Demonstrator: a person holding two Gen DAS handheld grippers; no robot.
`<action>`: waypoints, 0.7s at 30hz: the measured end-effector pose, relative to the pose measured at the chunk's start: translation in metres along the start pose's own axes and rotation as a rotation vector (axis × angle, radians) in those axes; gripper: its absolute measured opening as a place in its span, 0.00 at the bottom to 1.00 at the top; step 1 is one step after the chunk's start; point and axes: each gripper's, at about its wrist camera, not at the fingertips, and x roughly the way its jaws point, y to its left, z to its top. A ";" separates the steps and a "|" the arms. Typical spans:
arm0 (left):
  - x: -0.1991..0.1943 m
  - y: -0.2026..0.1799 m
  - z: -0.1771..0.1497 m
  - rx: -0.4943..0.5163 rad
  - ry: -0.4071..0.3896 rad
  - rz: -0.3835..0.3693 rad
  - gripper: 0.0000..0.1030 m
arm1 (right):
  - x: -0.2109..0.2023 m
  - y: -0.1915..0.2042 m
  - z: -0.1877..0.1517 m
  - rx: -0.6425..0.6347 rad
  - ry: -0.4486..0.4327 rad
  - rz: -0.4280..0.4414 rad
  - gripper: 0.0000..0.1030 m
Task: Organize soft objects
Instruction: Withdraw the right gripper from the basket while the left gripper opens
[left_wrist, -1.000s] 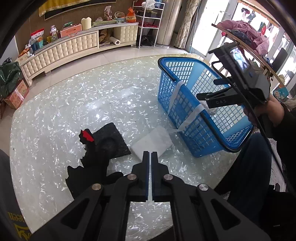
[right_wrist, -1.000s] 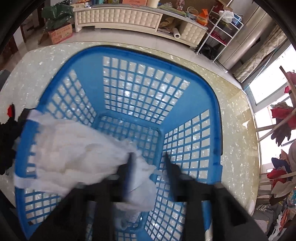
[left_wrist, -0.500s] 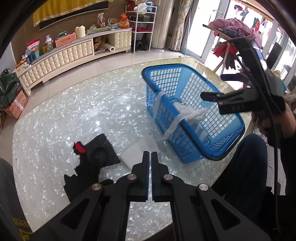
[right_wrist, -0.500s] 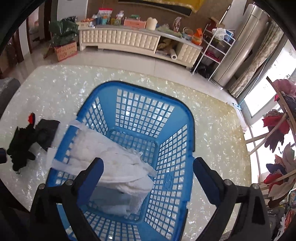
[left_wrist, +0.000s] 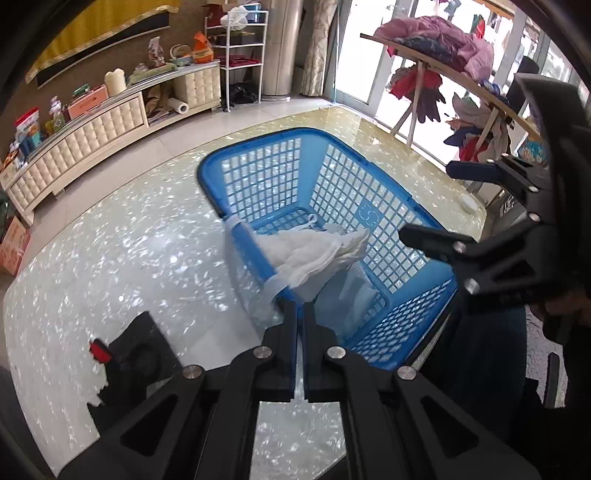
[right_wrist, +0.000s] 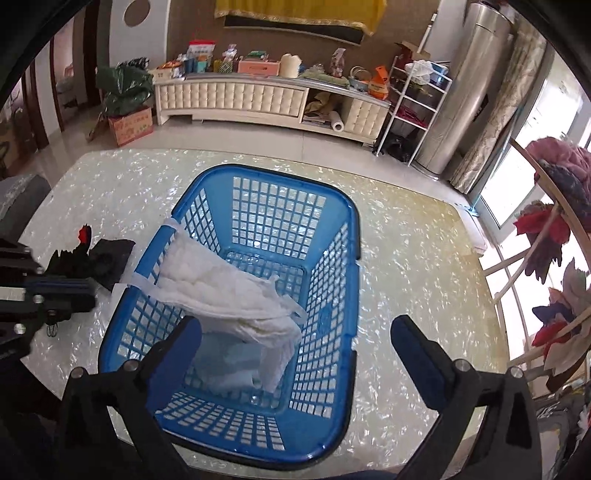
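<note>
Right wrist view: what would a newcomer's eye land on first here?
The blue plastic lattice basket mid-table, with a white crumpled cloth draped over its left rim into it. The right gripper hangs wide open above, holding nothing. A black fabric item with a red tag lies left of the basket.

You see a bright blue basket (right_wrist: 352, 258) with a square lattice of holes, standing on a table (right_wrist: 413, 266) whose top is a pale, glossy mosaic of white and cream flakes, yellower toward the window. Over the basket's rim lies a white, faintly quilted cloth (right_wrist: 221, 291) with translucent white straps. Beside it you have a black cloth (left_wrist: 142, 354) with a small red tag (left_wrist: 99, 350). Your right gripper (right_wrist: 295, 350) is black with dark blue pads; your left gripper (left_wrist: 300, 325) is black too, with silver screw heads.
</note>
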 end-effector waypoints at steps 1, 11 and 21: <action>0.003 -0.003 0.002 0.004 0.003 -0.005 0.01 | -0.001 -0.003 -0.003 0.010 -0.004 0.003 0.99; 0.025 -0.031 0.020 0.096 0.022 -0.004 0.06 | -0.002 -0.021 -0.026 0.115 -0.013 0.027 0.99; 0.035 -0.034 0.024 0.090 0.036 0.031 0.70 | -0.007 -0.026 -0.029 0.168 -0.027 0.054 0.99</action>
